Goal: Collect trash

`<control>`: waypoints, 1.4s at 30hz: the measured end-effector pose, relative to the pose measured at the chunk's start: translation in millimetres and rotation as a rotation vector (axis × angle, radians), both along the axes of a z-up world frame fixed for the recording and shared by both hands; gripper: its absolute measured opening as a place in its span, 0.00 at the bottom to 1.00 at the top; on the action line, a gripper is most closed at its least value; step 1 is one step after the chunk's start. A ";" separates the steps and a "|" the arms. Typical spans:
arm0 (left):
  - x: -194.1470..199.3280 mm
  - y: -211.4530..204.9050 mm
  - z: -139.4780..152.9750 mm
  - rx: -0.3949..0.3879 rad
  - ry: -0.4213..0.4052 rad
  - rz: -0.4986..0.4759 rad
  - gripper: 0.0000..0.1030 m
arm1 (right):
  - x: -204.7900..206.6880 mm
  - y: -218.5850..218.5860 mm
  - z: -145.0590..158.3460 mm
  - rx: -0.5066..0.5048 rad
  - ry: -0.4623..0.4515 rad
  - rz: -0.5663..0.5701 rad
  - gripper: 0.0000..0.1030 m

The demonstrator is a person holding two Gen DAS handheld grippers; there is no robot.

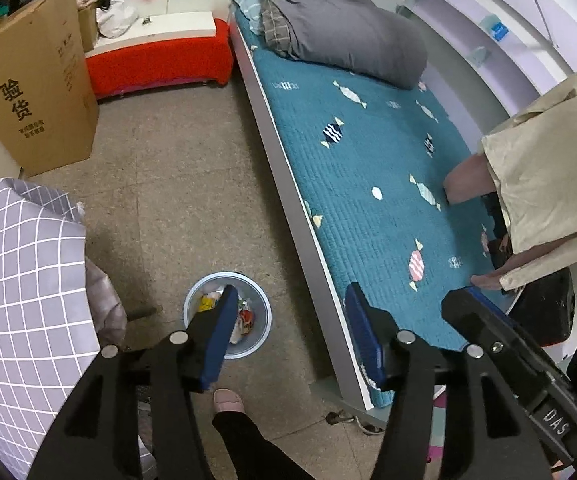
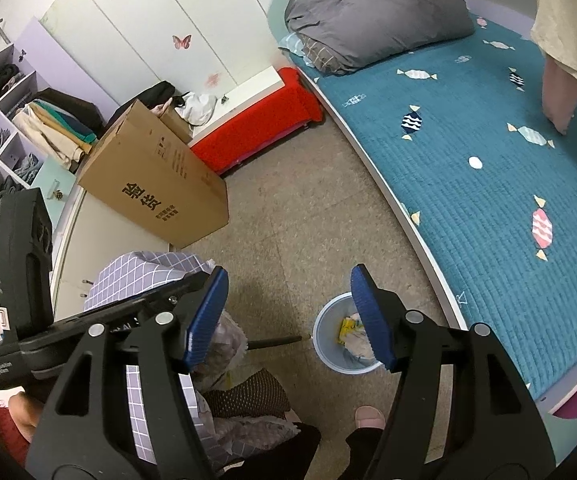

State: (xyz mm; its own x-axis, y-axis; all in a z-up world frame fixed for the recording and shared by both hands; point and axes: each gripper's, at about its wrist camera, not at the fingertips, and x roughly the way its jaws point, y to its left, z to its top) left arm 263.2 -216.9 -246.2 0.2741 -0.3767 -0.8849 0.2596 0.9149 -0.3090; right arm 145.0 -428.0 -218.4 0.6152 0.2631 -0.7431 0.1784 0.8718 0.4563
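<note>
A light blue waste bin [image 1: 258, 320] stands on the floor beside the bed, holding several crumpled wrappers [image 1: 244, 316]. It also shows in the right wrist view [image 2: 330, 354] with trash [image 2: 352, 334] inside. My left gripper [image 1: 288, 320] is open and empty, held above the bin and the bed edge. My right gripper [image 2: 288, 312] is open and empty, above the floor just left of the bin. The right gripper's body shows in the left wrist view at lower right [image 1: 500, 344].
A bed with a teal quilt [image 1: 368, 160] and a grey folded duvet [image 1: 340, 24] fills the right. A cardboard box [image 1: 36, 100] and a red bench [image 1: 156, 60] stand at the far side. A grey checked cloth [image 1: 16, 280] lies left. A beige bag [image 1: 548, 172] hangs at right.
</note>
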 end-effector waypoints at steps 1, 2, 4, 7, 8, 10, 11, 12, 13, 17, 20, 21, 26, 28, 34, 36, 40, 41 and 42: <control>-1.0 1.7 0.8 0.002 -0.001 0.007 0.54 | -0.1 1.0 0.3 -0.001 0.000 0.005 0.61; -3.1 4.2 2.5 0.001 -0.002 0.016 0.54 | -0.2 2.9 0.8 -0.001 0.000 0.015 0.61; -5.4 7.9 6.4 0.006 -0.005 0.027 0.54 | -0.5 8.5 2.8 -0.003 -0.002 0.028 0.61; -13.7 17.7 15.6 0.029 -0.040 0.038 0.55 | -1.6 18.2 7.2 -0.007 -0.013 0.055 0.61; -17.6 22.3 20.2 0.041 -0.058 0.042 0.56 | -1.9 23.0 9.4 -0.013 -0.020 0.068 0.61; -23.6 29.2 26.6 0.062 -0.085 0.051 0.57 | -3.6 31.1 12.3 -0.017 -0.027 0.087 0.61; -27.9 34.3 30.7 0.079 -0.102 0.058 0.58 | -5.4 36.2 13.9 -0.019 -0.031 0.098 0.61; -29.7 39.0 34.2 0.088 -0.113 0.065 0.58 | -7.7 41.7 15.9 -0.025 -0.035 0.109 0.61; -33.1 44.5 37.7 0.095 -0.125 0.073 0.58 | -9.0 45.3 17.8 -0.029 -0.039 0.116 0.61; -49.7 66.0 53.4 0.130 -0.187 0.114 0.59 | -21.6 66.2 29.9 -0.065 -0.073 0.146 0.61; -66.4 85.2 67.2 0.144 -0.235 0.141 0.60 | -34.0 82.0 38.8 -0.086 -0.100 0.158 0.61; -72.6 91.9 72.1 0.140 -0.247 0.146 0.61 | -36.8 85.8 41.0 -0.090 -0.106 0.158 0.61; -102.9 119.3 92.7 0.168 -0.327 0.155 0.62 | -63.6 111.4 55.1 -0.096 -0.145 0.148 0.62; -115.1 129.6 99.4 0.170 -0.351 0.159 0.63 | -73.7 120.4 59.9 -0.102 -0.159 0.145 0.63; -152.3 159.2 117.5 0.183 -0.419 0.166 0.66 | -107.8 150.0 77.0 -0.129 -0.213 0.131 0.64; -162.9 165.3 122.8 0.189 -0.442 0.166 0.68 | -116.3 157.2 81.8 -0.137 -0.228 0.124 0.67; -181.4 176.4 132.0 0.188 -0.480 0.175 0.70 | -137.7 172.4 91.0 -0.151 -0.265 0.110 0.69; -187.0 179.4 135.2 0.191 -0.494 0.178 0.71 | -141.5 174.8 92.8 -0.154 -0.273 0.108 0.70; -191.0 180.8 137.0 0.190 -0.503 0.177 0.73 | -144.4 176.5 94.2 -0.155 -0.281 0.106 0.72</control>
State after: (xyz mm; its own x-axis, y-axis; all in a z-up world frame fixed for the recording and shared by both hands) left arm 72.1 -36.1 -109.2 0.7240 -0.1333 -0.6768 0.1702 0.9853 -0.0121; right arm 0.5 -251.5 -124.2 0.7767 0.2335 -0.5849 -0.0309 0.9418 0.3349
